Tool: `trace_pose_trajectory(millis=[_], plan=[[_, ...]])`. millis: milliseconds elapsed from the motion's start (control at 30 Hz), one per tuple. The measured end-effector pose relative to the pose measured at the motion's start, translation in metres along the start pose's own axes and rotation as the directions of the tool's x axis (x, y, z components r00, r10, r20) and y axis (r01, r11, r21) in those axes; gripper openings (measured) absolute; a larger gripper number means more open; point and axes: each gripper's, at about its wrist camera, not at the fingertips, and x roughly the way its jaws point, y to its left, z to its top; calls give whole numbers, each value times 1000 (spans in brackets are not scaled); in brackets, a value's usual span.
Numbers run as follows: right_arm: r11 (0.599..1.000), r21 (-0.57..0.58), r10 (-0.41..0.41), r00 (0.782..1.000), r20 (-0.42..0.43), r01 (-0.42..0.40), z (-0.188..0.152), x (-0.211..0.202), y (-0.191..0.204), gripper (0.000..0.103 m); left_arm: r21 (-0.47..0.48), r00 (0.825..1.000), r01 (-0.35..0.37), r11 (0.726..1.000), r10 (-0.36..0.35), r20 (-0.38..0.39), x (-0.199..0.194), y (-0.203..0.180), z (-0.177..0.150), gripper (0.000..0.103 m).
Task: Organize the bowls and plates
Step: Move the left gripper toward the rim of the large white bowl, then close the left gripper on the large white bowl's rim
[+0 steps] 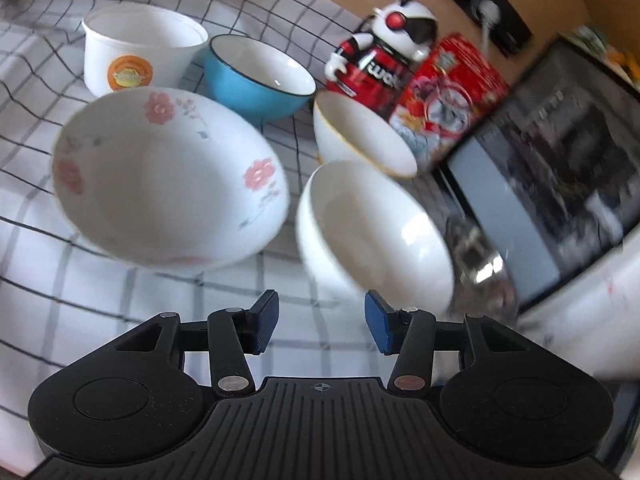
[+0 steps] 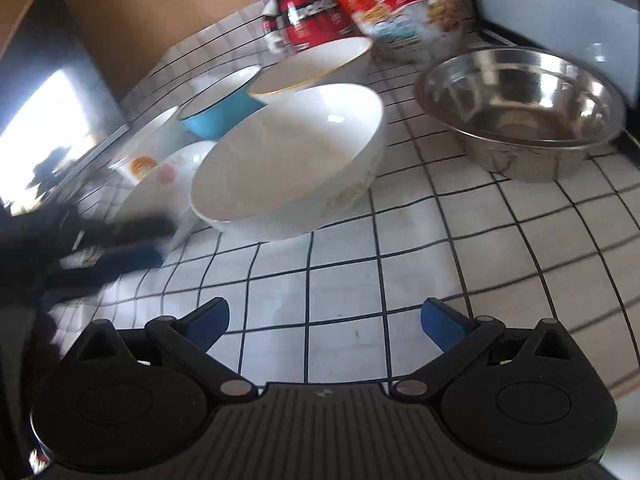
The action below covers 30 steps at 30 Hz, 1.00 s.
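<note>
Several bowls stand on the checked tablecloth (image 1: 120,292). In the left wrist view: a floral bowl (image 1: 168,180), a plain white bowl (image 1: 372,236), a gold-rimmed white bowl (image 1: 360,136), a blue bowl (image 1: 260,76) and a white cup with an orange logo (image 1: 140,48). My left gripper (image 1: 320,322) is open and empty just in front of the bowls. In the right wrist view the plain white bowl (image 2: 288,160) is ahead and a steel bowl (image 2: 520,108) is to the right. My right gripper (image 2: 324,322) is open and empty above the cloth. The left gripper (image 2: 120,248) shows blurred at left.
A robot-shaped red can (image 1: 380,60) and a red cereal bag (image 1: 452,96) stand behind the bowls. A dark appliance with a glass door (image 1: 552,184) is at the right. A brown wall (image 2: 132,20) runs behind the table.
</note>
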Motion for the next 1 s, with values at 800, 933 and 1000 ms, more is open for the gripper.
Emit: trace_pose_trajectory(millis=[800, 933, 1000], plan=[[863, -342, 309, 924, -226, -372, 60, -16, -27, 96, -75, 946, -322, 944, 317, -69, 63, -29, 14, 54], [800, -487, 335, 934, -123, -351, 90, -50, -14, 96, -78, 957, -280, 957, 273, -94, 57, -20, 12, 55], [792, -548, 295, 955, -42, -269, 108, -54, -3, 96, -56, 956, -282, 958, 276, -100, 53, -20, 11, 55]])
